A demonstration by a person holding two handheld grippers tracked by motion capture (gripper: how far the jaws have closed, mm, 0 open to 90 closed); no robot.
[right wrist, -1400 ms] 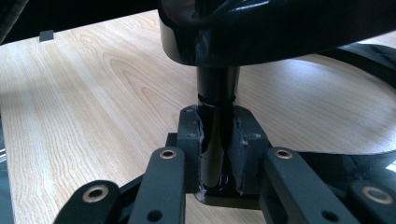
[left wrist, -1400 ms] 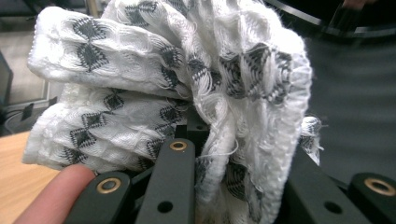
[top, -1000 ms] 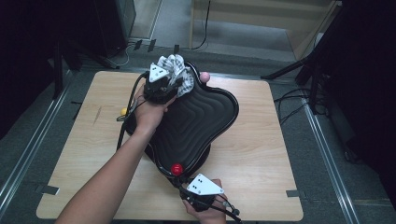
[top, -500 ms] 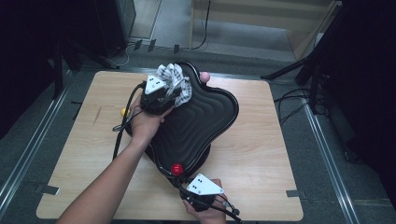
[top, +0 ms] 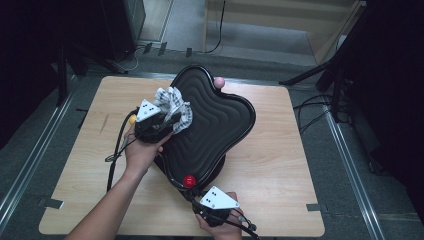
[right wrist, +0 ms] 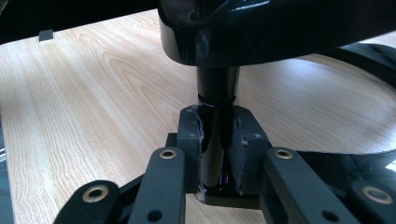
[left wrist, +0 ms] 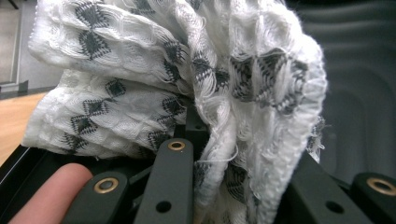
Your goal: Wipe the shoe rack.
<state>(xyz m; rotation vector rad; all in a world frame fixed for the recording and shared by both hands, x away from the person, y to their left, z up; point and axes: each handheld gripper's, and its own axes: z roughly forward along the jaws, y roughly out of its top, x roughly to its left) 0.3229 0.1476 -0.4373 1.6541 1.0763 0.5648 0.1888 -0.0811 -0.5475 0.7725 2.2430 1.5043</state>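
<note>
No brand, label or readable writing shows on any of the things here. The left claw (top: 172,120) is clamped on a bunched white cloth (top: 174,106) with a dark woven pattern; in the left gripper view the cloth (left wrist: 196,84) bulges out from between the jaws and spreads above them, with a fingertip (left wrist: 51,196) low at the left. The cloth lies against the left part of a black ribbed tray (top: 215,125), a wavy-edged, glossy-rimmed piece that stretches away to the right of this claw. The right claw (top: 212,212) sits at the tray's near corner, just below a red knob (top: 189,181); in the right gripper view its jaws are pressed together on a black post (right wrist: 216,135) that comes down from the tray's underside (right wrist: 280,28) above them. A pink knob (top: 219,81) sits at the tray's far edge. Everything rests on a pale wooden table (top: 290,165) with plain grain. Around it the floor is grey, with cables and dark stands beyond the far edge, and the room is dim.
</note>
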